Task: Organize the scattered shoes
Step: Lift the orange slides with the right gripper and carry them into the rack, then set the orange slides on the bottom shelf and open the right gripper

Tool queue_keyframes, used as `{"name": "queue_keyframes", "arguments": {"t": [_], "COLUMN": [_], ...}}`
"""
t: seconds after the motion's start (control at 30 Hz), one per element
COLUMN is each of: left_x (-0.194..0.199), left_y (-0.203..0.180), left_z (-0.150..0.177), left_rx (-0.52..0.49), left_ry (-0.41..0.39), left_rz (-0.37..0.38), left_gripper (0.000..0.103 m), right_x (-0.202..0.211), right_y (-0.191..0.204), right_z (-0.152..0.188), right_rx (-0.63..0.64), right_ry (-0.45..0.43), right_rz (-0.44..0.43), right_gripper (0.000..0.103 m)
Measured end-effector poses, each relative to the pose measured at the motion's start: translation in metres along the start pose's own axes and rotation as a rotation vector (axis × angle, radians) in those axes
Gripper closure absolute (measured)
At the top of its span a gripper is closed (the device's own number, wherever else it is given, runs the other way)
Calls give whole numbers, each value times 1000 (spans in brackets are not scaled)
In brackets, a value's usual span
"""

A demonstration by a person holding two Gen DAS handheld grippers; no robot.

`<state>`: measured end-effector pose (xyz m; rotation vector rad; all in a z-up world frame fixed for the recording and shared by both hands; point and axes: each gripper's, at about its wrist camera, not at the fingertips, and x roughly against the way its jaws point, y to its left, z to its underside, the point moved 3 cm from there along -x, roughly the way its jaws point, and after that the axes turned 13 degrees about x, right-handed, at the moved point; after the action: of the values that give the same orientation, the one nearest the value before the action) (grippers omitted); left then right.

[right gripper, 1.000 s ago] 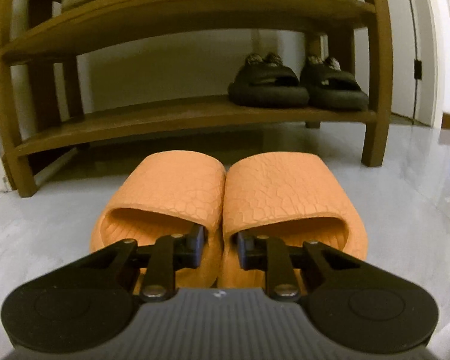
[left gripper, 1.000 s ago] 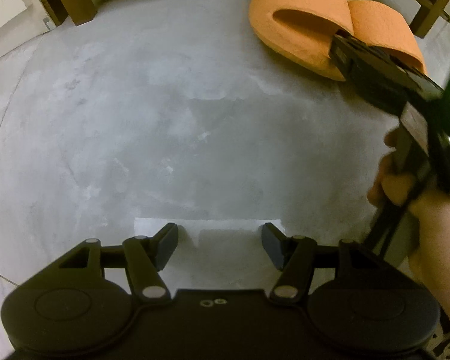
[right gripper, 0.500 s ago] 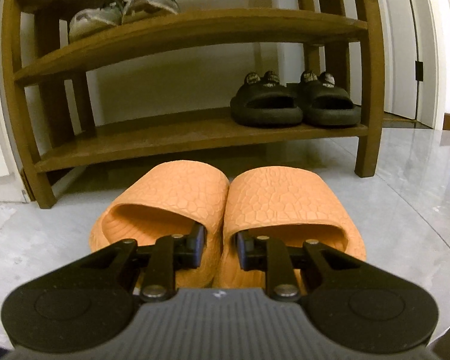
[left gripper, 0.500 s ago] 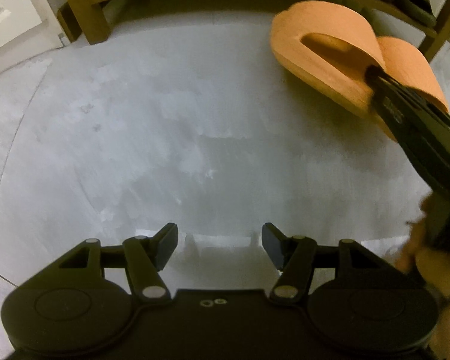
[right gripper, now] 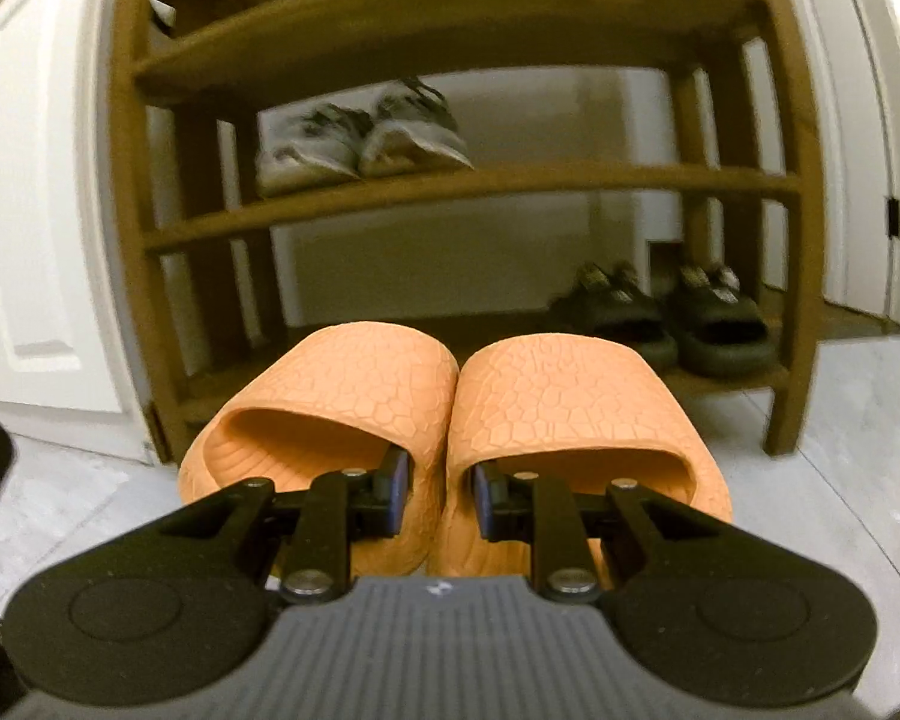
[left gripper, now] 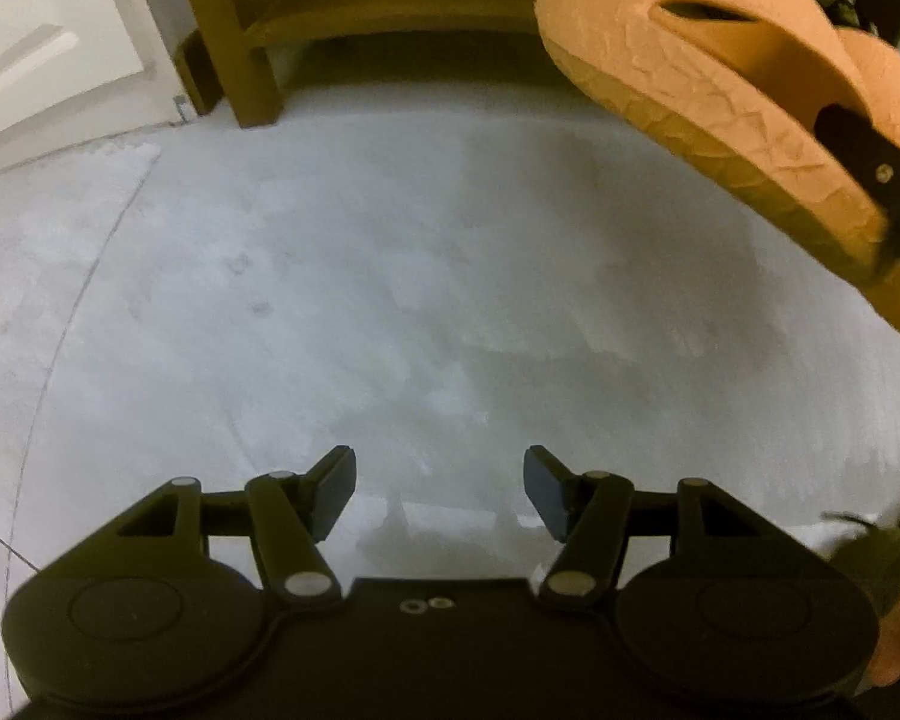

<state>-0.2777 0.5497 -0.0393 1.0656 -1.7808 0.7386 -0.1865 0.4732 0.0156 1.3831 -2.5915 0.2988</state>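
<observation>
Ahead: wooden rack (right gripper: pixel 468 186) | right tongs (right gripper: pixel 435 495) pinch orange slippers (right gripper: pixel 444 420) | left tongs (left gripper: pixel 438 492) wide, empty

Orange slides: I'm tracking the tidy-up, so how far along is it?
Done: grey sneakers and black slides already sit on the rack. In hand: the right gripper pinches both orange slides together, lifted off the floor. The left gripper is open and empty. Left: setting the orange pair on a shelf.
</observation>
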Motion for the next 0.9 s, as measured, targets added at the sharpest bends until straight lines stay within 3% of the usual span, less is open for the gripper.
{"name": "queue_keyframes", "arguments": {"t": [0.27, 0.57, 0.67, 0.83, 0.9], "left_x": [-21, -72, -84, -96, -100], "left_y": [5, -16, -22, -30, -31], "left_z": [-84, -172, -193, -203, -201], "left_rx": [20, 58, 100, 85, 74], "left_ry": [-83, -90, -72, -73, -63], "left_rz": [31, 131, 175, 151, 143], "left_gripper": [41, 41, 41, 41, 41], "right_x": [-65, -180, -206, -257, -269], "right_y": [10, 3, 5, 11, 7], "right_z": [-37, -59, -59, -56, -52], "right_rx": [43, 86, 86, 150, 134], "right_ry": [-68, -69, -80, -78, -26], "right_rz": [-4, 57, 65, 83, 75], "right_gripper": [78, 78, 77, 76, 65]}}
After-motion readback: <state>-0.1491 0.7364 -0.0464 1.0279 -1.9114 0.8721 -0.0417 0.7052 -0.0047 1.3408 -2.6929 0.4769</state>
